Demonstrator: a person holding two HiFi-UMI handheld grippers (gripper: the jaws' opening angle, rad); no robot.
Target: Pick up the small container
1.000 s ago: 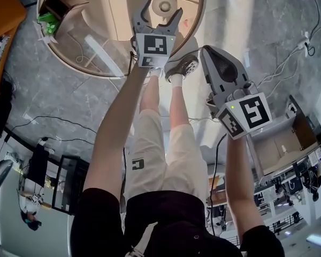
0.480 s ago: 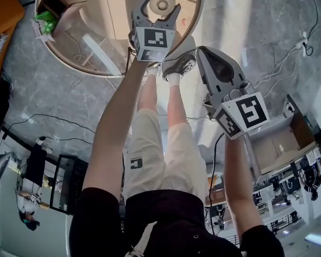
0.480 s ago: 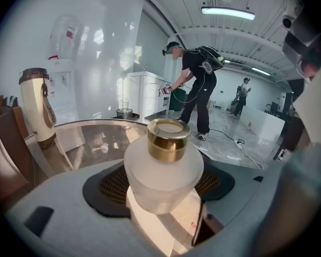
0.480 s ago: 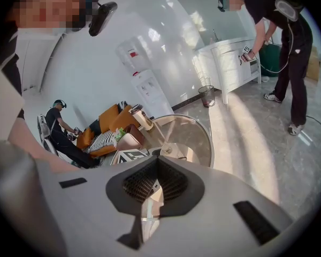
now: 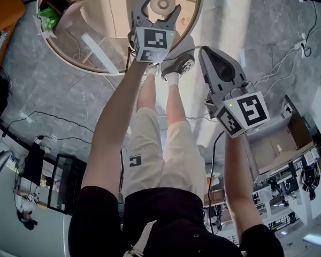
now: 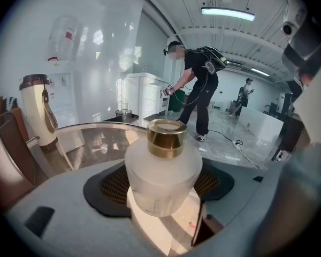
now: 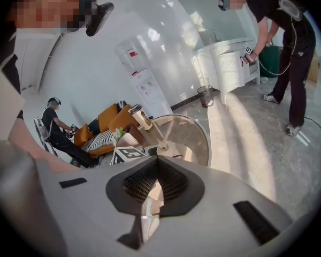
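The small frosted-white container with a gold screw cap [image 6: 163, 167] stands upright on the round glass-topped table with a wooden rim [image 5: 80, 68], near the edge closest to the person. Its long axis runs straight up, cap on top, and the rounded body is the widest part.

The left gripper [image 5: 162, 5] is level with that body and pointed at it from the person's side. Its jaws are spread wide, one to each side of the container, which sits centred between the black ribbed pads [image 6: 109, 185]. From the left gripper view I cannot tell whether either pad touches the frosted wall, and in the head view a gap shows on both sides. I judge that the grasp is lined up but not made; a squeeze across the body and a straight lift come next.

The right gripper [image 5: 211, 58] hangs off the table over the grey stone floor [image 5: 69, 100], well apart from the container, its jaws pressed together with nothing between them. The left gripper is clearly the nearer one.
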